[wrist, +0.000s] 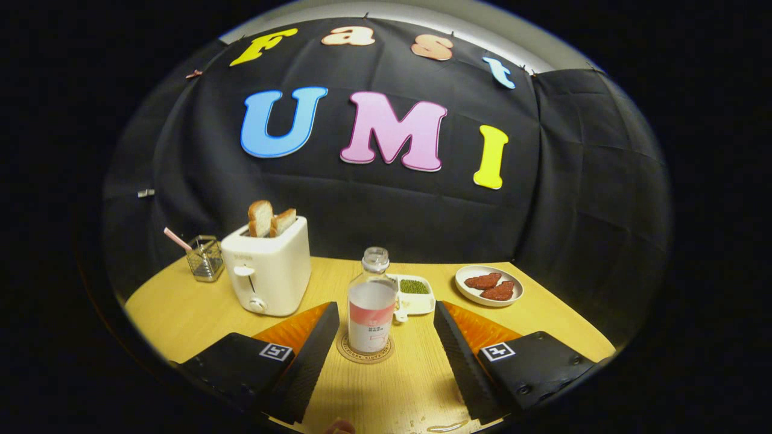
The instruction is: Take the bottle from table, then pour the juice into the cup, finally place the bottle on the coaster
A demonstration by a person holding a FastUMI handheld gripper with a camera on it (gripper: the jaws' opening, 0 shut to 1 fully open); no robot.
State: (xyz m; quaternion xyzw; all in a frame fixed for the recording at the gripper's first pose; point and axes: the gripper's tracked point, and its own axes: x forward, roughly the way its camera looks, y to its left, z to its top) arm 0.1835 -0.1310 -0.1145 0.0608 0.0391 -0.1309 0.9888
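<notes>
A clear glass bottle (371,307) with a pink label and no cap stands upright on a round cork coaster (365,351) on the wooden table (181,313). It holds a pale liquid up to about its shoulder. My gripper (386,316) is open, its two fingers wide apart on either side of the bottle and touching nothing. The bottle sits between the fingertips, nearer the left finger (313,355).
A white toaster (268,271) with two bread slices stands behind the left finger. A wire holder (205,258) with a pink stick is further left. A white tray (416,294) with green powder lies behind the bottle, and a plate (490,284) of red meat pieces beyond the right finger.
</notes>
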